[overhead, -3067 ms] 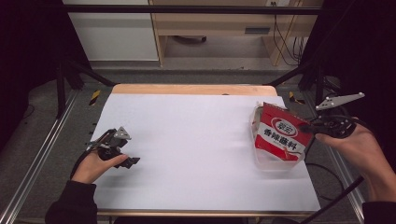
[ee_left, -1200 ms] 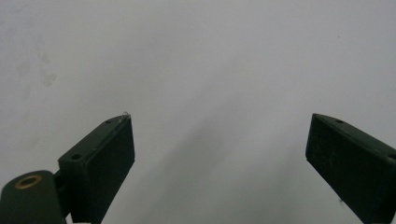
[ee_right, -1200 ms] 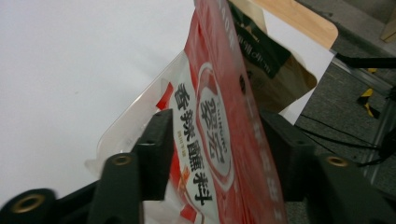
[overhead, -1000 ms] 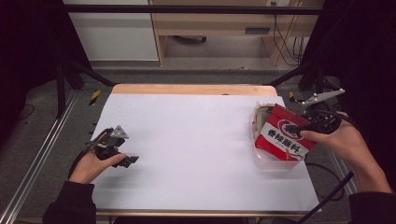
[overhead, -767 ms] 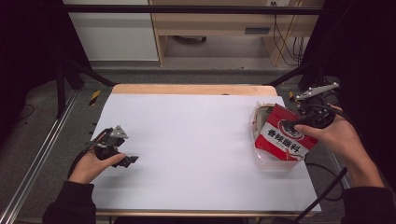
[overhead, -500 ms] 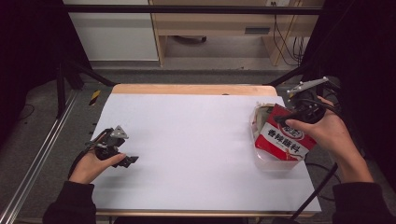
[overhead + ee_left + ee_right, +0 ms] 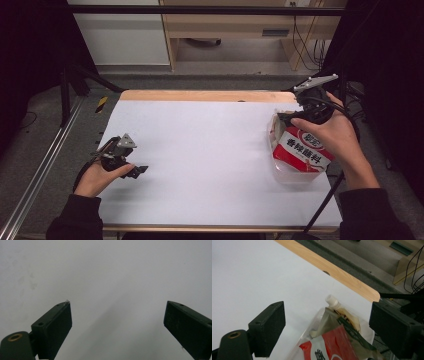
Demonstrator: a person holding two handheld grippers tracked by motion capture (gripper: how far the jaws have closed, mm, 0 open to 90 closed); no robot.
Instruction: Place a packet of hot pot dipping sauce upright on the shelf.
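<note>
Left gripper (image 7: 139,170): low on the white table (image 7: 210,150) at the near left, jaws spread and empty, unmoved. Right gripper (image 7: 286,118): above the red sauce pouch (image 7: 302,151) at the table's right edge, shifted farther back; jaws just opening, gripping nothing.

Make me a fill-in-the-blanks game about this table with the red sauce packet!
1. The red sauce packet lies inside a clear plastic ____.
2. The table has a ____ sheet on top.
3. The right hand-held gripper has its jaws ____.
4. The spout on the pouch behind the packet has a ____ cap.

Missing words: bag; white; open; white
</note>
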